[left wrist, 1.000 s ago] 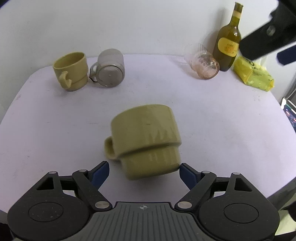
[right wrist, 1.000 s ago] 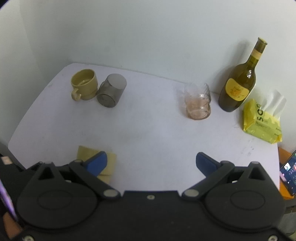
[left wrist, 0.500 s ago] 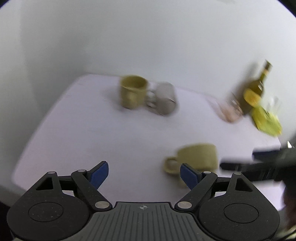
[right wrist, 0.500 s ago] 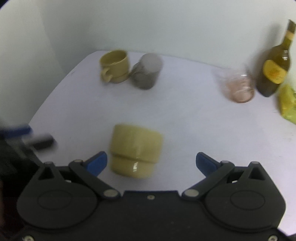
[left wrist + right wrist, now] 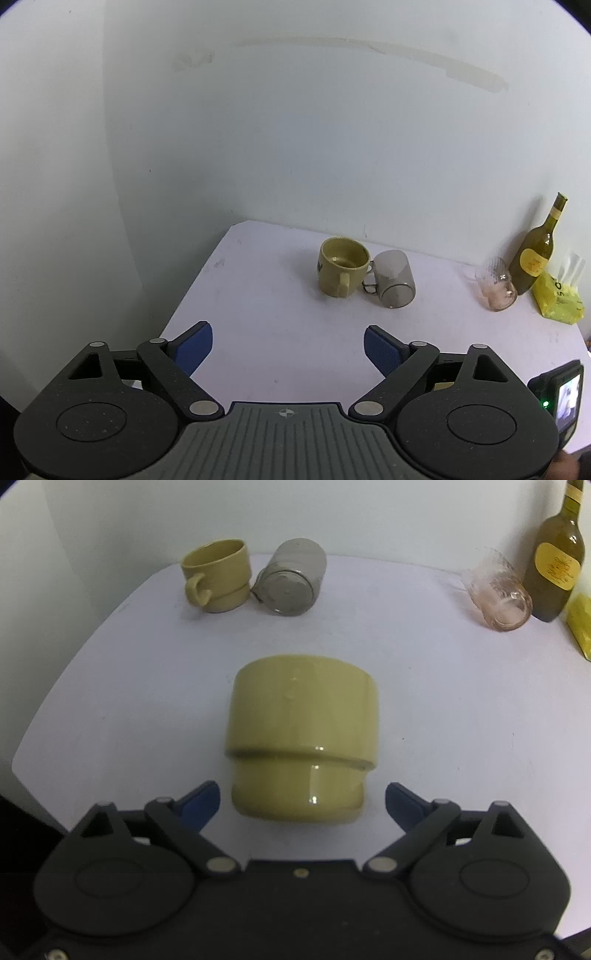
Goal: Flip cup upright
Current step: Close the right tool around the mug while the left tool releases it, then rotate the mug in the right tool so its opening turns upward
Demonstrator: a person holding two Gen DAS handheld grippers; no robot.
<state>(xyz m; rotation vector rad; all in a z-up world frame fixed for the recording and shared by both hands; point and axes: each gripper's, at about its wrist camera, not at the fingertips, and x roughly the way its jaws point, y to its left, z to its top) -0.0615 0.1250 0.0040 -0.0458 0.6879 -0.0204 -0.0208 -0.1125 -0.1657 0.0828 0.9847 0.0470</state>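
The right hand-held gripper (image 5: 302,802) hangs open, its blue pads on either side of the narrow base of the olive cup (image 5: 301,738) without touching it. The cup lies on its side mid-tabletop (image 5: 461,720), base toward the camera, so the flip is not yet begun; grasping, turning and setting down all seem left. The left hand-held gripper (image 5: 287,347) is open too, holding nothing. Farther back stand an upright olive mug (image 5: 216,575), a toppled grey cup (image 5: 291,578) and a tipped glass (image 5: 496,590).
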